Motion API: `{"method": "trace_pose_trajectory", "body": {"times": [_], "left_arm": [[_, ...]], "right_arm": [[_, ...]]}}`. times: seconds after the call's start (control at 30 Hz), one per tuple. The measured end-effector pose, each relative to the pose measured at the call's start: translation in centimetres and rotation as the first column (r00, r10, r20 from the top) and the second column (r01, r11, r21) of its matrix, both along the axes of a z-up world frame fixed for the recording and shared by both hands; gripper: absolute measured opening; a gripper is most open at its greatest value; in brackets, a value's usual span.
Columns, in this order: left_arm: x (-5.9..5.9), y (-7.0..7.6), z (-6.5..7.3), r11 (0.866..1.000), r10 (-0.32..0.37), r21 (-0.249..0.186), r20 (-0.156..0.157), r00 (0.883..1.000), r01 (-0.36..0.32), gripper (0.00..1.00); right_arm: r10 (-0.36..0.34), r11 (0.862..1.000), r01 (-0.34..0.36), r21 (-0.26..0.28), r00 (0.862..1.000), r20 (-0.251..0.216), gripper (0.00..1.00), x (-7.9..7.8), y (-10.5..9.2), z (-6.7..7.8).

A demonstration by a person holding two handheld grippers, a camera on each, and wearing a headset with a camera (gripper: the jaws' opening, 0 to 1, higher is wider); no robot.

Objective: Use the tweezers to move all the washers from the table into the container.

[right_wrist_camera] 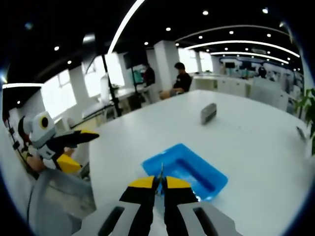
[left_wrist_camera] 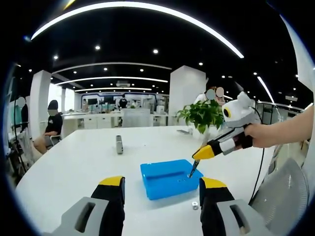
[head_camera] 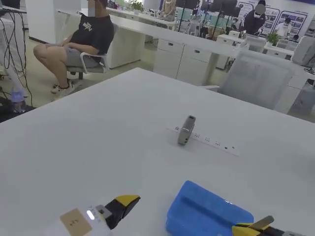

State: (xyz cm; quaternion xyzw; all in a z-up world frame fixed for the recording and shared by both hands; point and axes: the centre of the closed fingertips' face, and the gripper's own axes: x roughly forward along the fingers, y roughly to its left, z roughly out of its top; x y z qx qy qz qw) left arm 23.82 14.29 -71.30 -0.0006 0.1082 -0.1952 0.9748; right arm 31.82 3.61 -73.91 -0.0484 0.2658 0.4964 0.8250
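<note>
The blue container lies on the white table near the front edge. In the left gripper view it holds a few small washers, and a washer lies on the table just right of it. My right gripper is shut on thin tweezers, whose tip hangs over the container's right edge. My left gripper is open and empty, a little short of the container. In the head view the left gripper is bottom left and the right gripper bottom right.
A grey device stands mid-table on a flush socket strip. A person sits on a chair beyond the far left corner. A grey chair stands behind the table, and a potted plant at its end.
</note>
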Motion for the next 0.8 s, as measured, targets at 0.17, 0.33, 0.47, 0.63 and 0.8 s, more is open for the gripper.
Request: {"method": "trace_pose_trajectory", "body": {"times": [0.17, 0.33, 0.47, 0.63, 0.8], "left_arm": [[0.0, 0.0, 0.0, 1.0, 0.001, -0.002, 0.0, 1.0, -0.001, 0.61], [0.1, 0.0, 0.0, 1.0, 0.0, -0.002, -0.002, 1.0, 0.0, 0.6], [0.1, 0.0, -0.1, 1.0, 0.0, -0.003, -0.003, 1.0, 0.0, 0.6], [0.1, 0.0, 0.0, 1.0, 0.0, -0.004, -0.003, 1.0, 0.0, 0.6], [0.0, 0.0, -0.1, 1.0, 0.0, -0.004, -0.005, 1.0, 0.0, 0.59]], "right_arm": [[-0.019, 1.0, 0.019, 0.007, 1.0, -0.011, 0.02, 1.4, 0.5, -0.3], [-0.026, 1.0, 0.026, -0.014, 0.999, -0.023, 0.02, 2.6, 1.0, -1.3], [-0.025, 0.999, 0.024, -0.042, 0.999, -0.028, 0.02, 3.5, 1.2, -2.5], [-0.028, 0.996, 0.025, -0.09, 0.999, -0.034, 0.02, 4.3, 1.5, -4.0], [-0.019, 0.993, 0.016, -0.121, 0.999, -0.027, 0.03, 5.1, 1.7, -4.9]]}}
